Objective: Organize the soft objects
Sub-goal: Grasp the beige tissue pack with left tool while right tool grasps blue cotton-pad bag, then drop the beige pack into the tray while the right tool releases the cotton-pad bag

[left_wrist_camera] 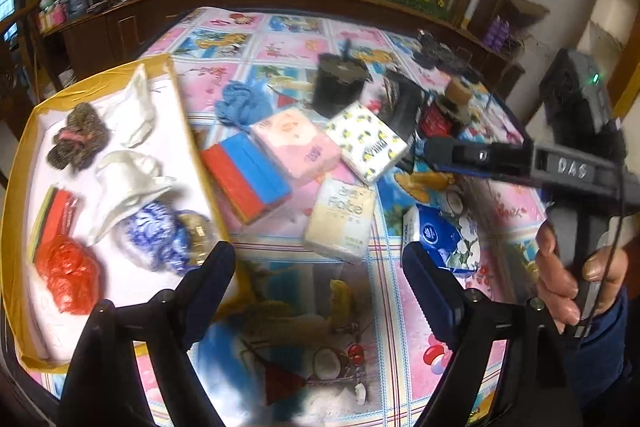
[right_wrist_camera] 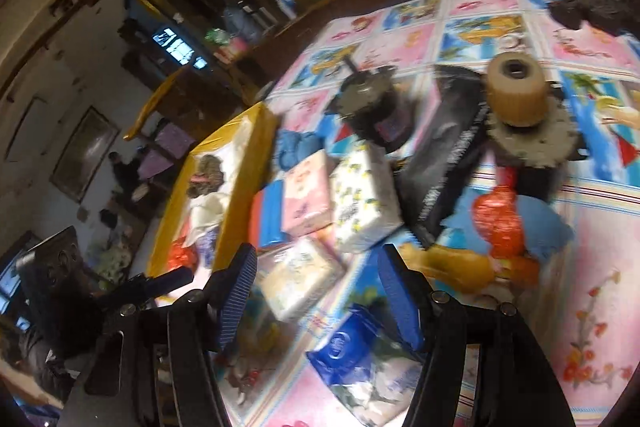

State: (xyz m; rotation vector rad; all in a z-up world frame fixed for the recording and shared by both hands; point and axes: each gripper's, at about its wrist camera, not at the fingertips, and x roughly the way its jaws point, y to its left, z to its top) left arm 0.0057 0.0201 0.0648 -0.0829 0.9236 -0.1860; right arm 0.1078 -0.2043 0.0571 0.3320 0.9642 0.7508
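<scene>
A yellow-rimmed tray (left_wrist_camera: 182, 115) at left holds soft things: a blue-white bag (left_wrist_camera: 158, 233), red bag (left_wrist_camera: 68, 275), white cloths (left_wrist_camera: 128, 183) and a dark scrunchie (left_wrist_camera: 76, 139). On the table lie tissue packs: cream (left_wrist_camera: 342, 217), pink (left_wrist_camera: 296, 145), lemon-print (left_wrist_camera: 366, 143), blue floral (left_wrist_camera: 444, 239), and a red-blue sponge (left_wrist_camera: 246, 177). My left gripper (left_wrist_camera: 318, 267) is open and empty just before the cream pack. My right gripper (right_wrist_camera: 316, 295) is open and empty above the cream pack (right_wrist_camera: 298, 273) and blue floral pack (right_wrist_camera: 360, 363); it shows in the left view (left_wrist_camera: 480, 157).
A blue cloth (left_wrist_camera: 240, 103), a black cup (left_wrist_camera: 340, 83), a black pouch (right_wrist_camera: 448, 155), a tan spool on a toothed disc (right_wrist_camera: 518, 99) and a red bag (right_wrist_camera: 498, 219) lie farther back. A wooden cabinet stands behind the table.
</scene>
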